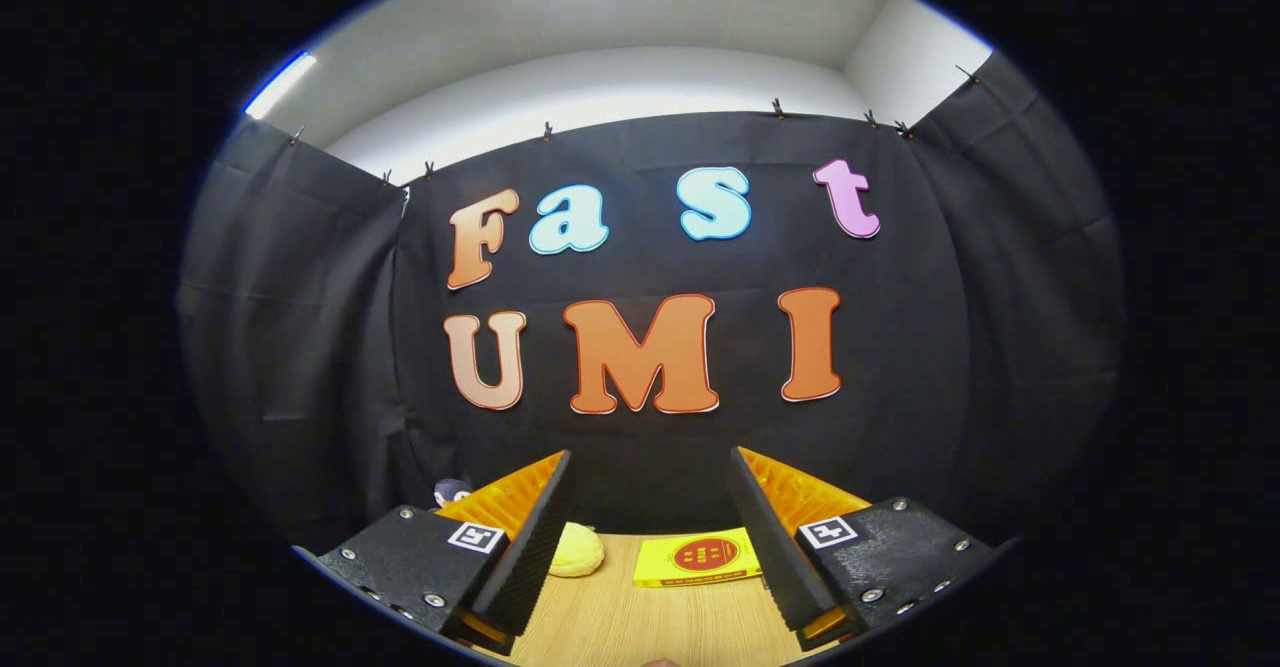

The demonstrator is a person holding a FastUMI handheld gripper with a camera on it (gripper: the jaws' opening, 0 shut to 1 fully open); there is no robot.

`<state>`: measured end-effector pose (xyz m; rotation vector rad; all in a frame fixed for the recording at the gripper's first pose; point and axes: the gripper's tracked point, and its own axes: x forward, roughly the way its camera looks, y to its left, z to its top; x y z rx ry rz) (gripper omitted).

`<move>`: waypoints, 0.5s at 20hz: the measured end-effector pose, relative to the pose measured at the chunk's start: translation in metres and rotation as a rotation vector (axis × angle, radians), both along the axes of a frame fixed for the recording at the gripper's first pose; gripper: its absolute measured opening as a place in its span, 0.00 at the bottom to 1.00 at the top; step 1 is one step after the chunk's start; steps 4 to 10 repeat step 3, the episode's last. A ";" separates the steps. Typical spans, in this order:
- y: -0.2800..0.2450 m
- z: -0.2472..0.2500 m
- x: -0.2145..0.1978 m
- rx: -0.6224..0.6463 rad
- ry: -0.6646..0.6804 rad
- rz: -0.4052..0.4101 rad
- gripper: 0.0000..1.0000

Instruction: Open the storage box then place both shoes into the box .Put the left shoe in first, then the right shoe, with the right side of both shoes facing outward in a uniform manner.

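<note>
Shoes and storage box nowhere ahead of the jaws, so no bearing or long axis to call. Gripper (650, 537) aimed level at the booth wall, jaws spread, holding nothing. Between them on the wooden table (640, 627): yellow packet (697, 558), red emblem, writing unreadable; pale yellow lump (577, 552) just beside.

My tongs (650, 547) stand spread wide with nothing between the fingers; the gap is free. At 12 o'clock, just ahead of the fingertips, bare bench (640, 617) gives open passage. At 1 o'clock a flat yellow box (697, 557) lies on the bench, touching or just beside the right finger. At 11 o'clock a pale yellow rounded object (578, 552) sits by the left finger. Beyond both, the black cloth wall (300, 347) closes the far side.
</note>
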<state>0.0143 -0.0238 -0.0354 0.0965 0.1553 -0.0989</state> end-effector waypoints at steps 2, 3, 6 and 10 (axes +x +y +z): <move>-0.002 -0.001 -0.002 0.005 0.007 -0.008 0.92; -0.005 0.000 -0.001 0.003 0.002 -0.016 0.92; -0.005 0.000 -0.001 0.003 0.002 -0.016 0.92; -0.005 0.000 -0.001 0.003 0.002 -0.016 0.92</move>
